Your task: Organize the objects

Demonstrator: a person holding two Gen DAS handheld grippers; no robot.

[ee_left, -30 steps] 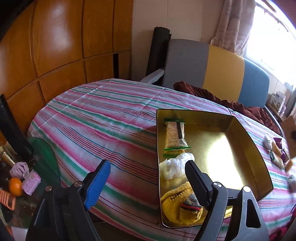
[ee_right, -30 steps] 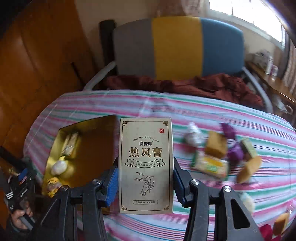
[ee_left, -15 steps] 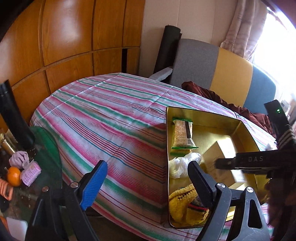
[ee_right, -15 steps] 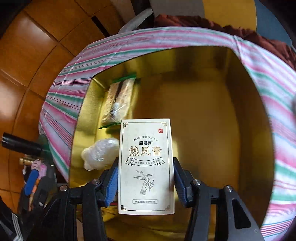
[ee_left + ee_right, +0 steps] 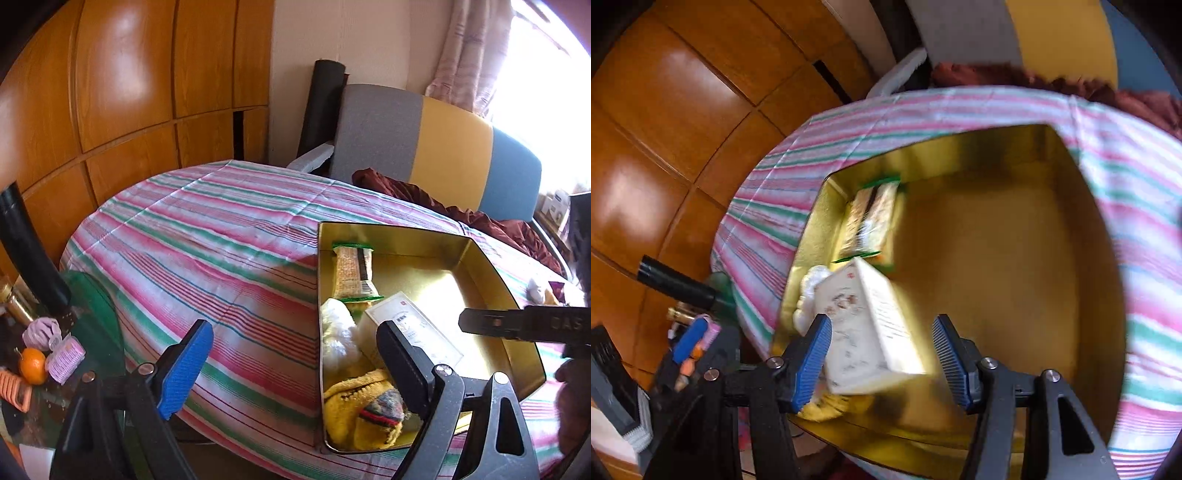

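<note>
Our right gripper point(image 5: 882, 354) is opening, the cream box point(image 5: 864, 325) loose between its pads in the gold tin point(image 5: 1015, 258), white bundle point(image 5: 812, 280) at ten o'clock; our left gripper point(image 5: 295, 358) is opening, released and empty.

Daylight is pouring in from the window point(image 5: 546, 74) at upper right of the left wrist view, blowing it out to white. Glare is shining on the wood panels point(image 5: 122, 85) and gold tin point(image 5: 480, 266). Right wrist view is smearing with motion blur, white box point(image 5: 871, 325) soft. Fisheye is bending edges, corners are vignetting dark.
</note>
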